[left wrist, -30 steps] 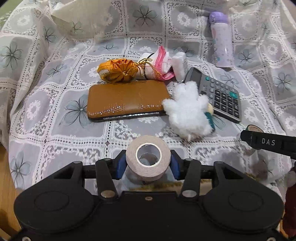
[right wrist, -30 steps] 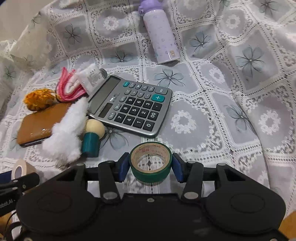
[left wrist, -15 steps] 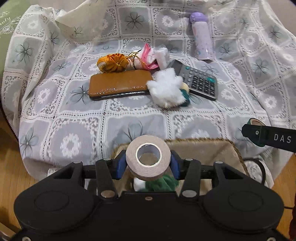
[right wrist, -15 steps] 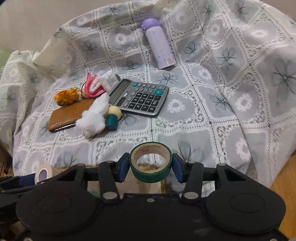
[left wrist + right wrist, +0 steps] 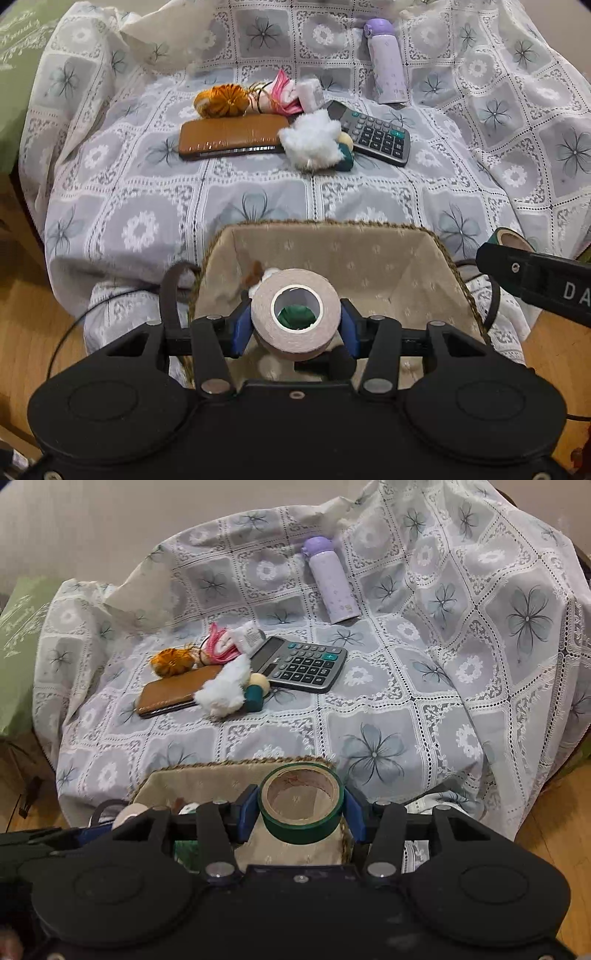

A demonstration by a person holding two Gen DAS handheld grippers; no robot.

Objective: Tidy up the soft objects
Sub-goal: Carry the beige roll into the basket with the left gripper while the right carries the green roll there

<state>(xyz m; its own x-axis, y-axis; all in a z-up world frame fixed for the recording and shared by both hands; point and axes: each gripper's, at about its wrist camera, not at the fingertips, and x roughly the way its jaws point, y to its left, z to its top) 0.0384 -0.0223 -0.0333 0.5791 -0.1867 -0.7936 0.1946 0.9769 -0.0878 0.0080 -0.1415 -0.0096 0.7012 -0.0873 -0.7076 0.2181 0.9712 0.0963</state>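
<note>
The beige tape roll (image 5: 295, 318) sits clamped between the blue pads of the left hand-held gripper (image 5: 294, 326), held over the open fabric-lined basket (image 5: 369, 258), where something green shows through the roll's core. The green tape roll (image 5: 302, 802) is gripped the same way by the right hand-held gripper (image 5: 301, 814), above the basket's (image 5: 207, 775) braided right edge. The basket stands just in front of the lace-covered worktop (image 5: 258, 199). Farther back on the cloth lie a white fluffy toy (image 5: 312, 142), touching a brown wallet (image 5: 229, 136) and a grey calculator (image 5: 373, 133). Behind them are an orange pouch (image 5: 221, 101), a pink item (image 5: 284, 94) and a lilac bottle (image 5: 386, 62) on its side.
</note>
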